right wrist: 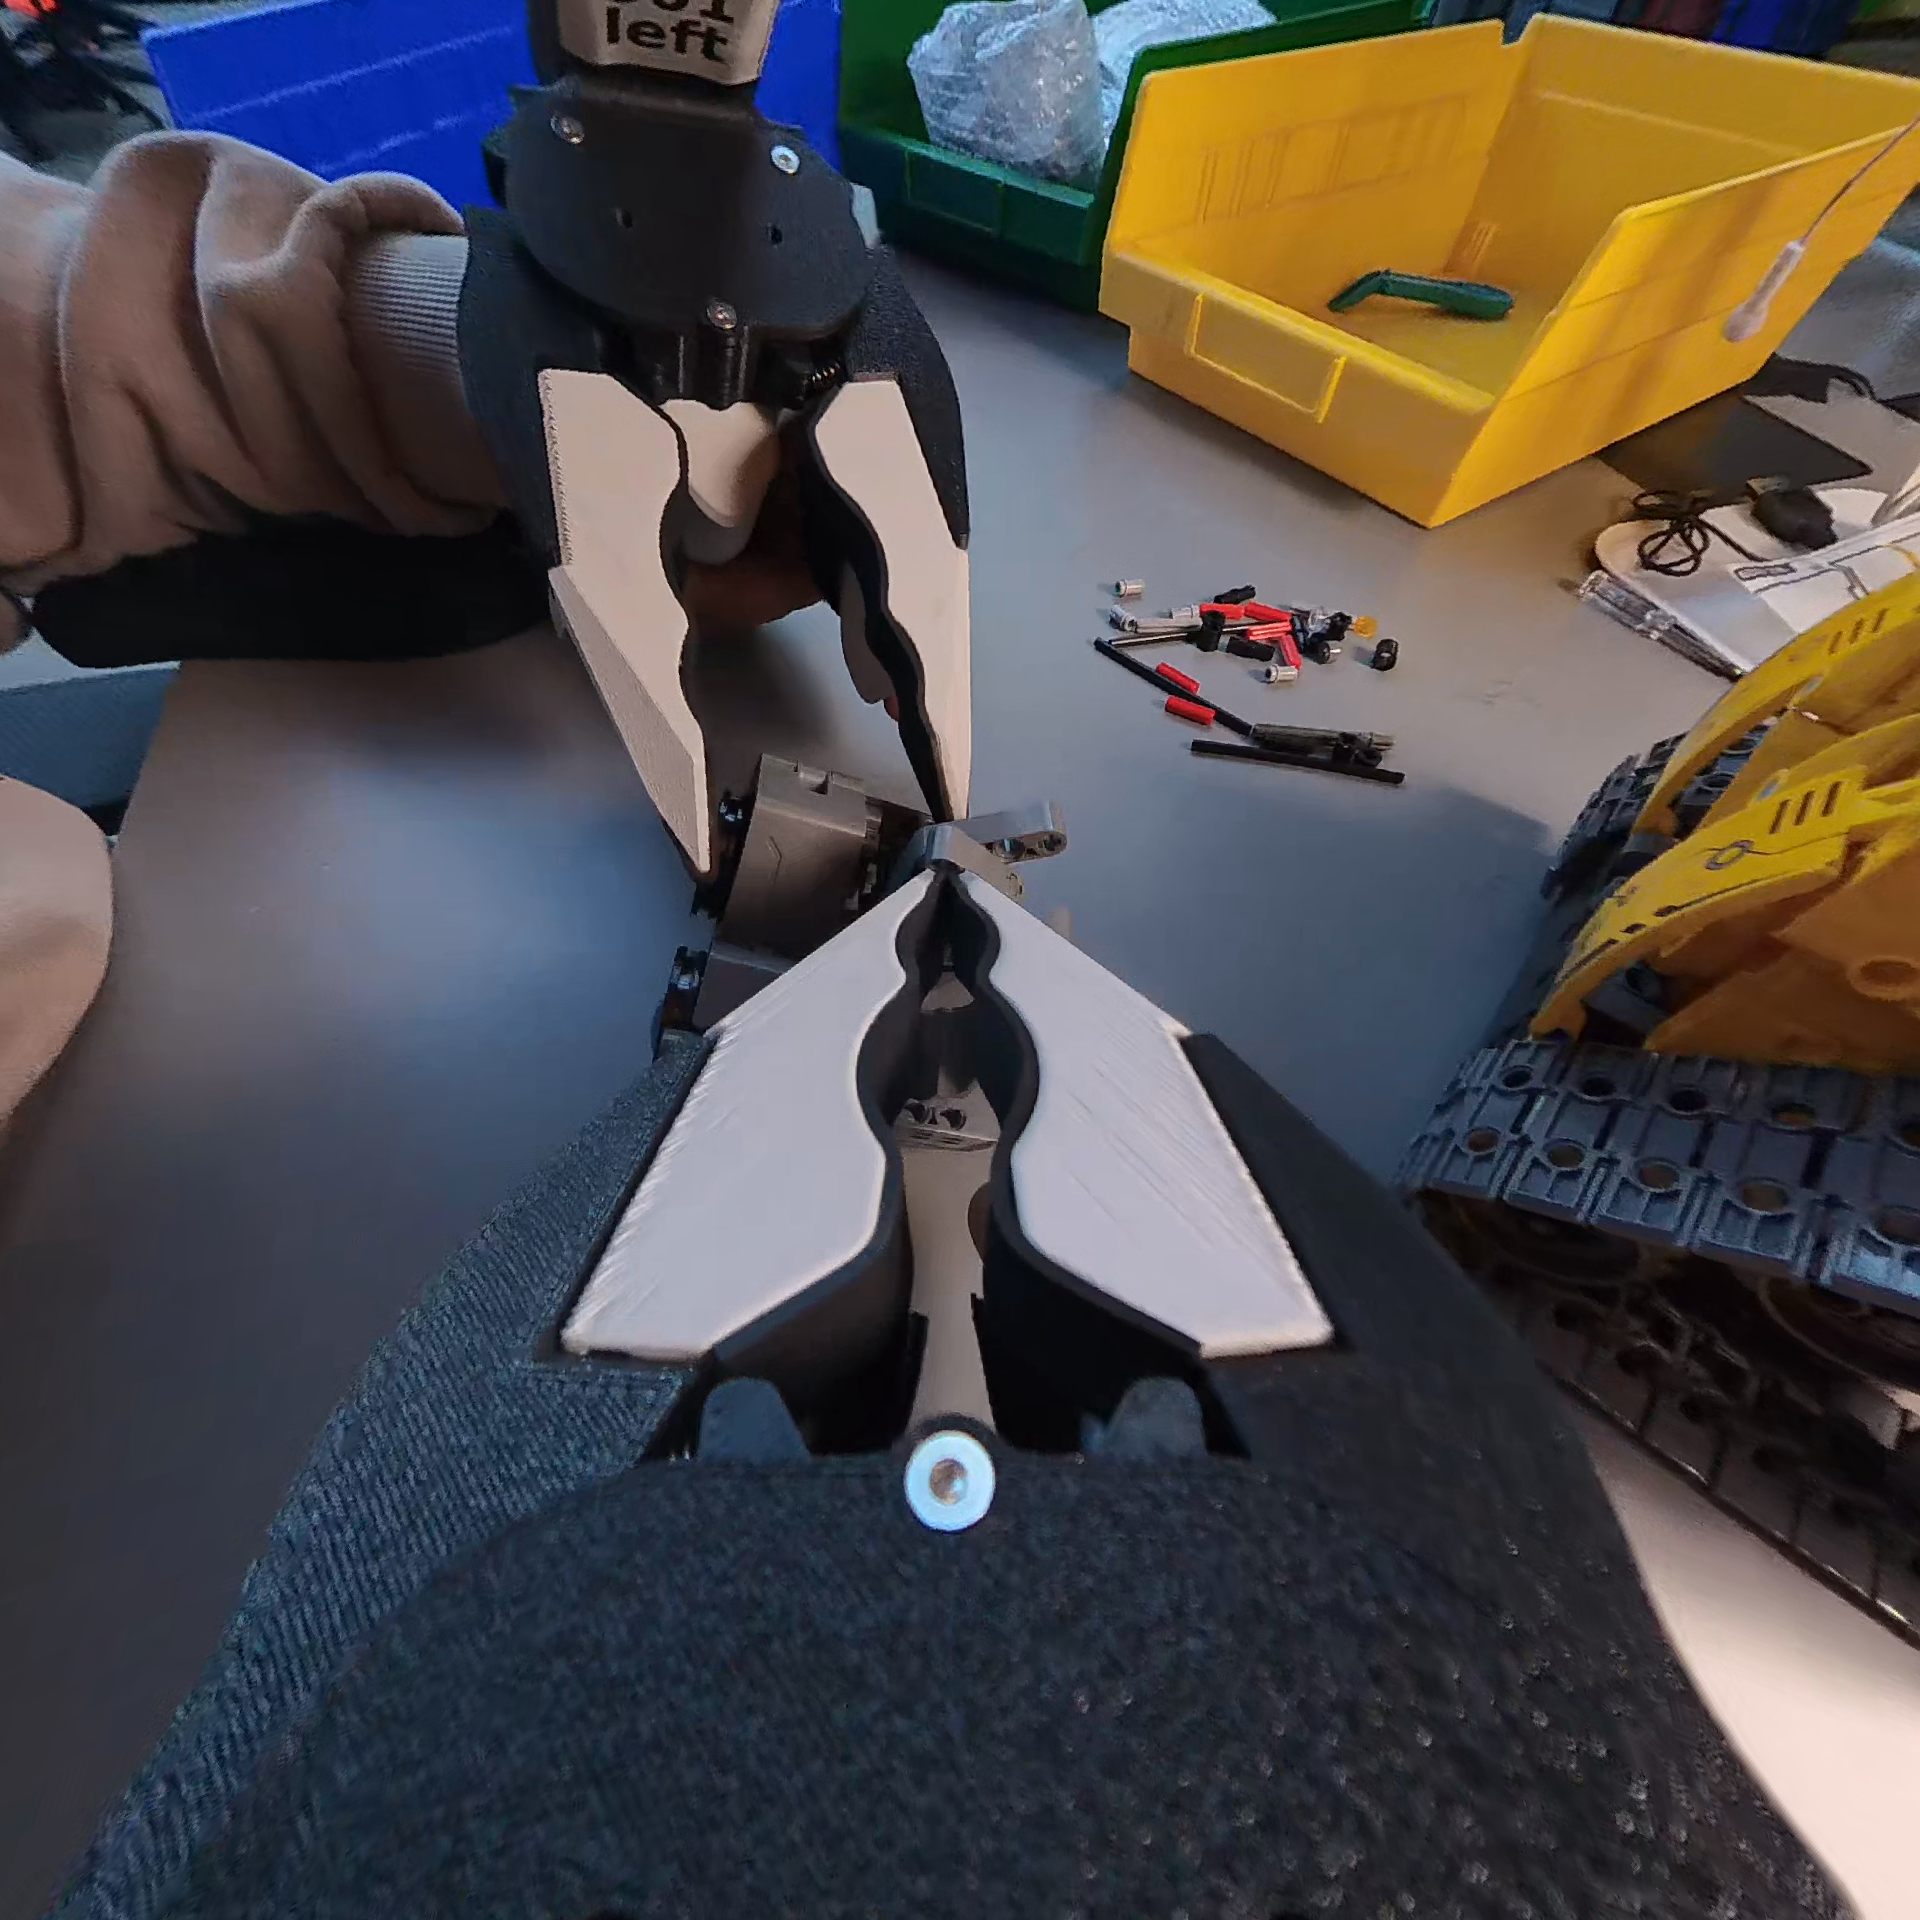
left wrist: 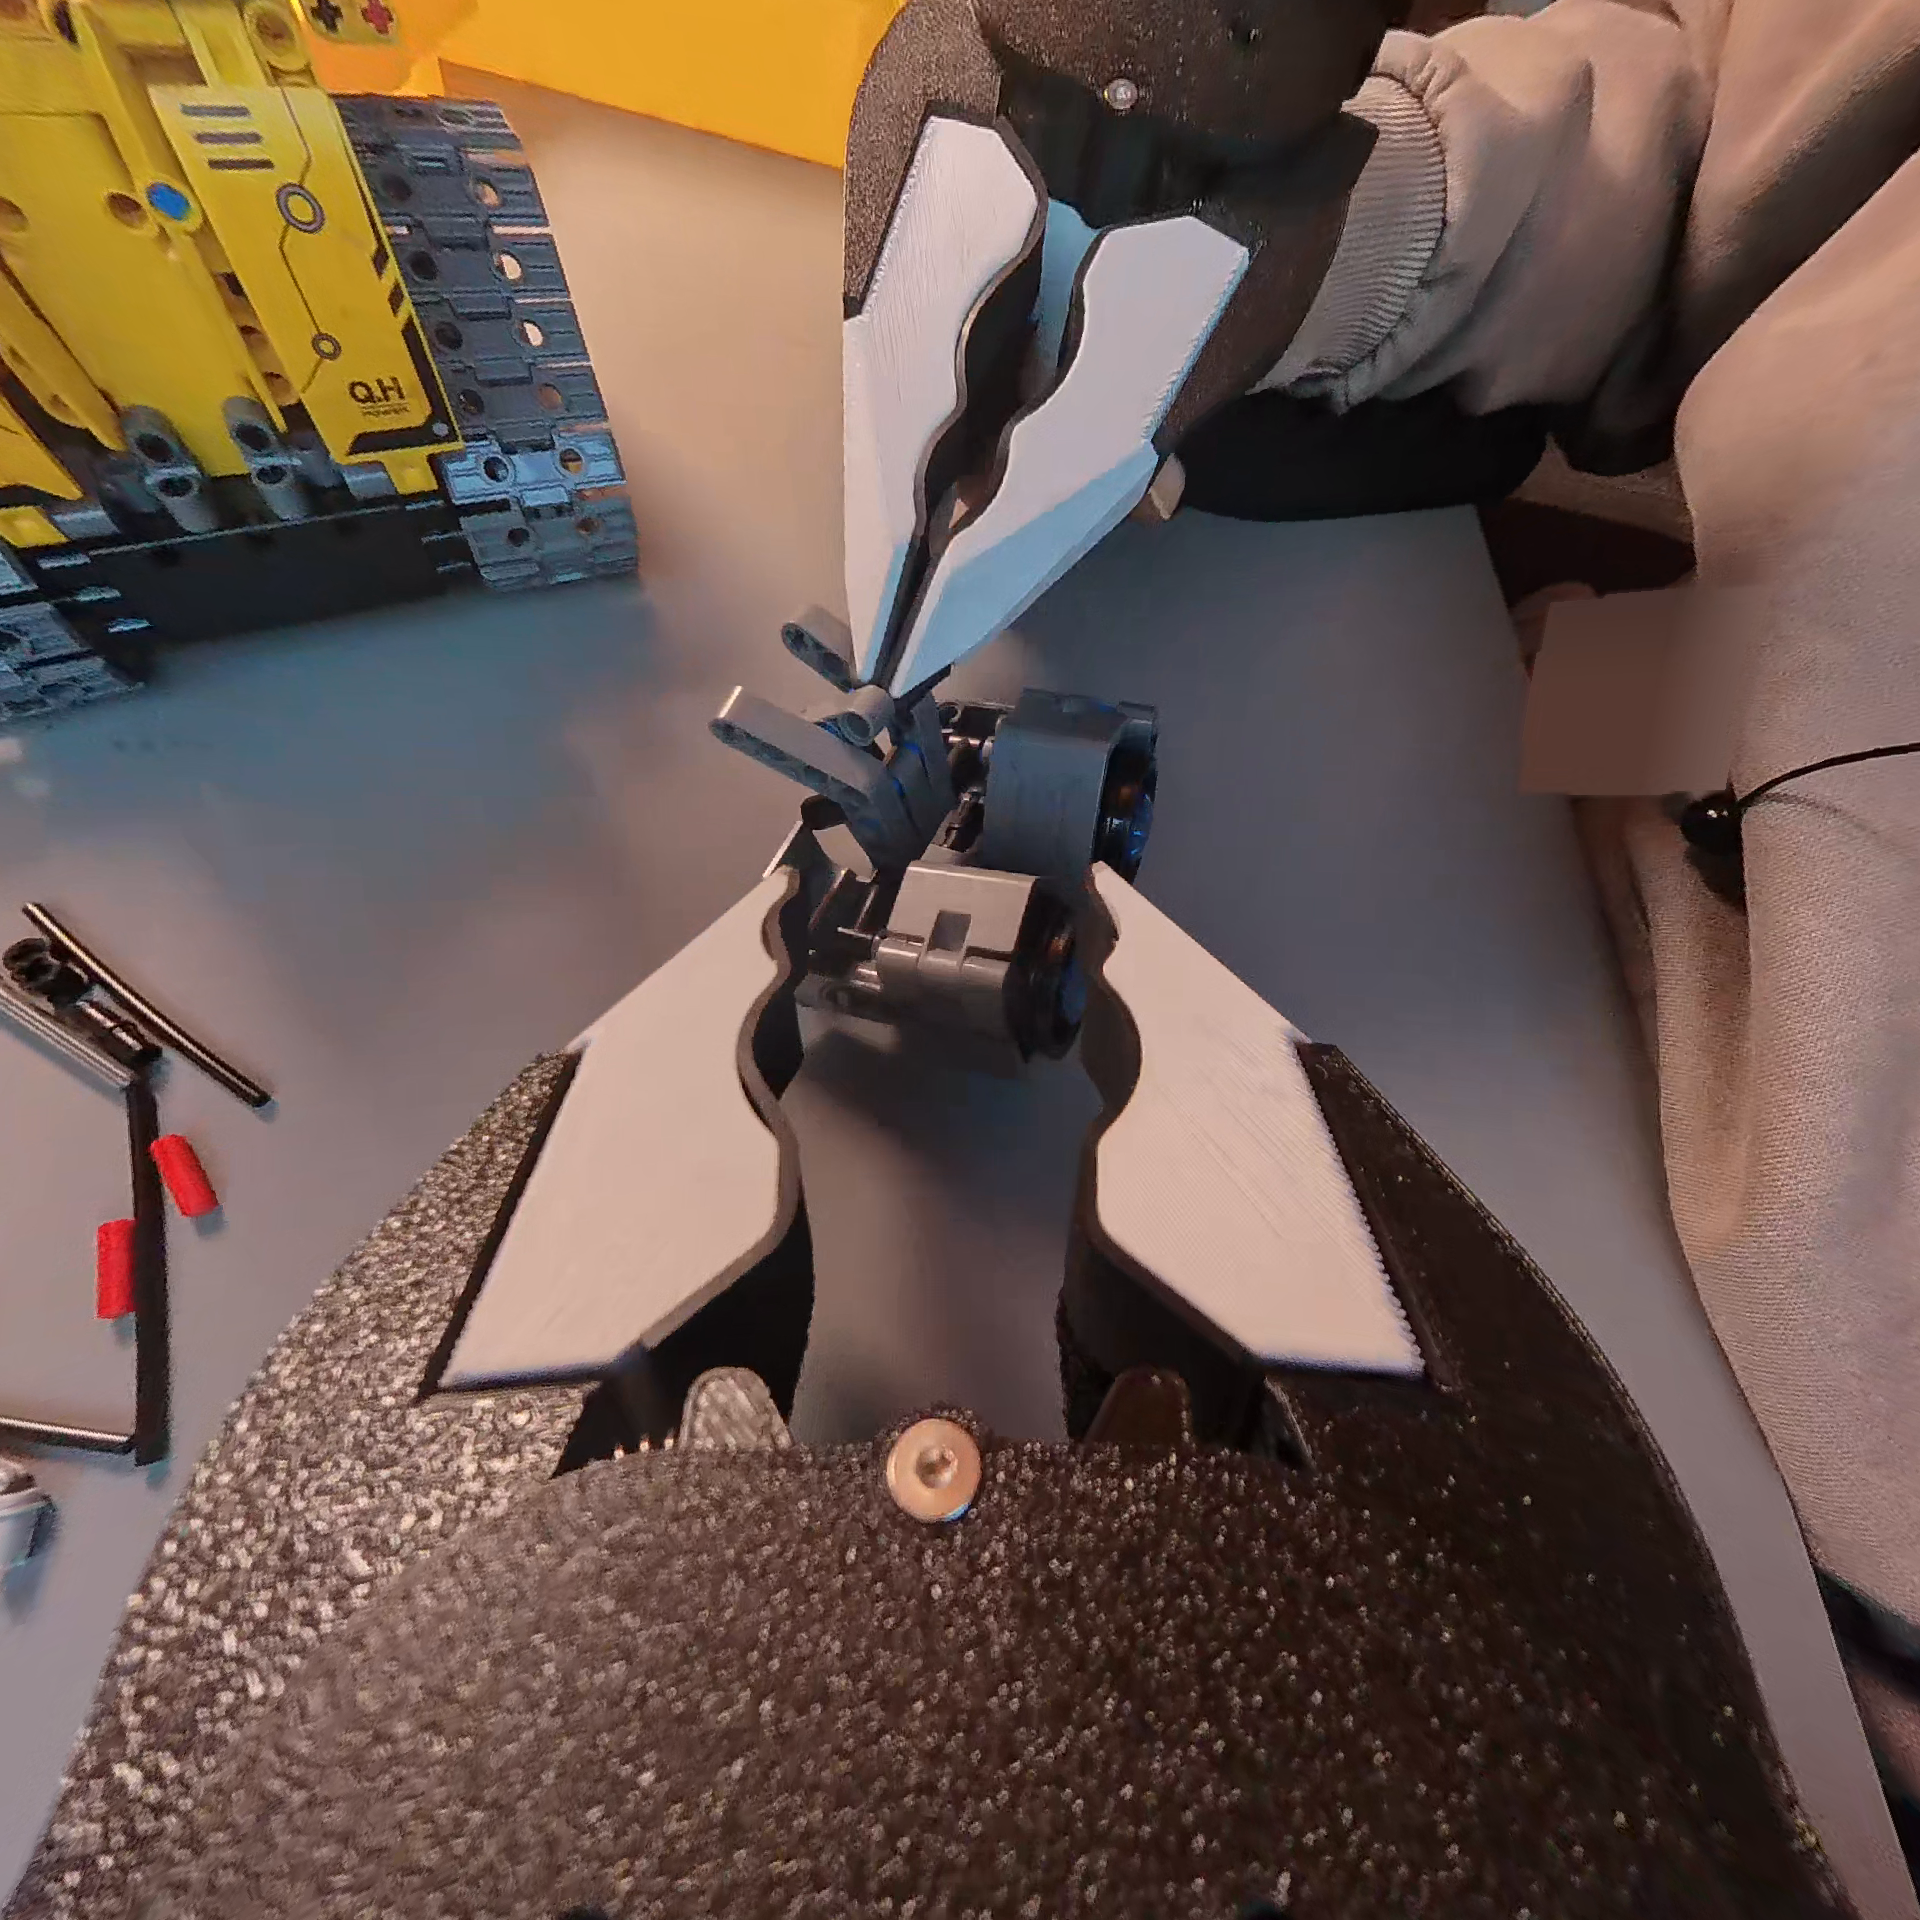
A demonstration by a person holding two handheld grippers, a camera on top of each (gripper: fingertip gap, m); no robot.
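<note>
Grey tabletop (right wrist: 312, 935) is carrying the work. At its middle, the left gripper (left wrist: 940, 940) is bracing a small grey motor assembly (left wrist: 935, 956) between half-open jaws. Just beyond that assembly, the right gripper (right wrist: 940, 878) is pinching a grey perforated beam (right wrist: 1003, 831) at the assembly's top, jaws nearly closed on it. Farther off from the assembly are lying loose red and black pins (right wrist: 1247, 655), a yellow tracked model (right wrist: 1714, 987) and a yellow bin (right wrist: 1299, 343).
</note>
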